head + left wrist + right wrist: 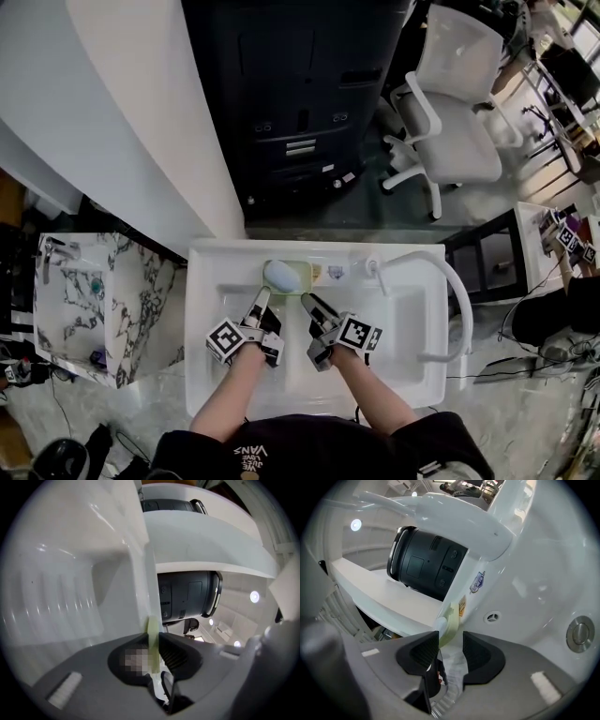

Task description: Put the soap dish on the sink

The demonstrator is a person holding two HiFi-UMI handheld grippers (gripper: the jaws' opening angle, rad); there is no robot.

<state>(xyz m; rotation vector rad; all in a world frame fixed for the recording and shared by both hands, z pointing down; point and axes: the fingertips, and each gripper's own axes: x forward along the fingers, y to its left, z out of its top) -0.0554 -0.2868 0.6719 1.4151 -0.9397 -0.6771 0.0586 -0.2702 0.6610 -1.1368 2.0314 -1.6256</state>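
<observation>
A pale green soap dish with a bluish-white soap in it rests on the back rim of the white sink. My left gripper reaches it from the front. In the left gripper view the dish's thin green edge is pinched between the pads of the left gripper. My right gripper is at the dish's right front corner. In the right gripper view its jaws stand open around the dish's rim, with a gap on the right side.
A white curved faucet arcs over the sink's right side. The basin has an overflow hole and a drain. Behind the sink stand a black cabinet and a white office chair. A marble-patterned counter lies at the left.
</observation>
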